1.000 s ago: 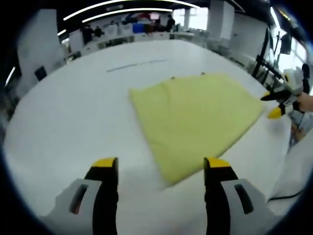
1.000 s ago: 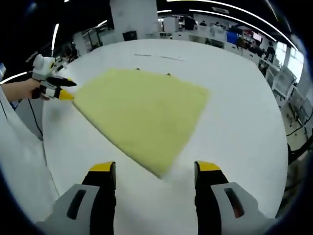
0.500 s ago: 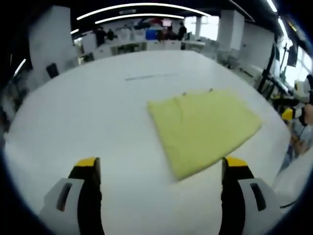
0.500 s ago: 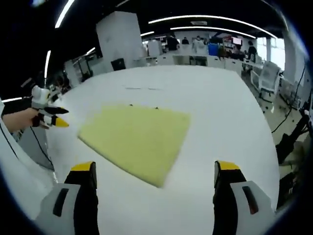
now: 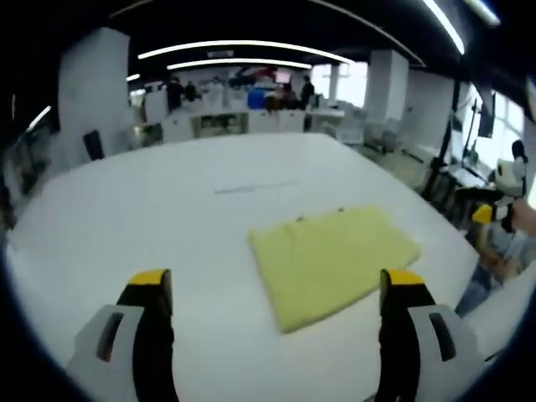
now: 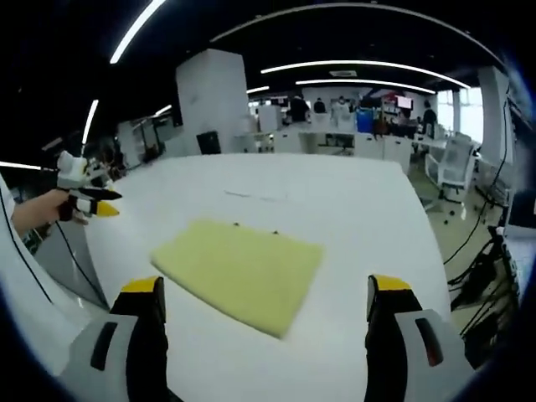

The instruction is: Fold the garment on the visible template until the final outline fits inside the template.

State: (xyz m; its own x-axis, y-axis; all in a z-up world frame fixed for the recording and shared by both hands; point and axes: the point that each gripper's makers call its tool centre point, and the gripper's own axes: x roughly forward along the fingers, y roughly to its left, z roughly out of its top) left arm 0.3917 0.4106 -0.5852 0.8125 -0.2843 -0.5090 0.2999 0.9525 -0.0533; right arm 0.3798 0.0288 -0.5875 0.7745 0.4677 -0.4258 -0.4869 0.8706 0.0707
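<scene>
A folded yellow garment (image 5: 331, 262) lies flat on the white table (image 5: 151, 218), a rough rectangle with two small dark template marks at its far edge. In the right gripper view the same garment (image 6: 239, 272) lies ahead on the table (image 6: 335, 209). My left gripper (image 5: 276, 289) is open, held back from and above the cloth with nothing between its jaws. My right gripper (image 6: 264, 297) is likewise open and clear of the cloth. The left gripper (image 6: 84, 201) also appears at the left of the right gripper view, and the right gripper (image 5: 494, 209) at the right edge of the left gripper view.
Faint pencil-like lines (image 5: 251, 187) mark the table beyond the garment. Desks, chairs and people stand far behind in the office. The table edge (image 6: 435, 251) drops off at the right, with cables on the floor there. A white sleeve (image 6: 25, 285) is near the left edge.
Both grippers have pulled back and risen from the garment, and their jaws have spread wider. The garment lies still and looks smaller in both views.
</scene>
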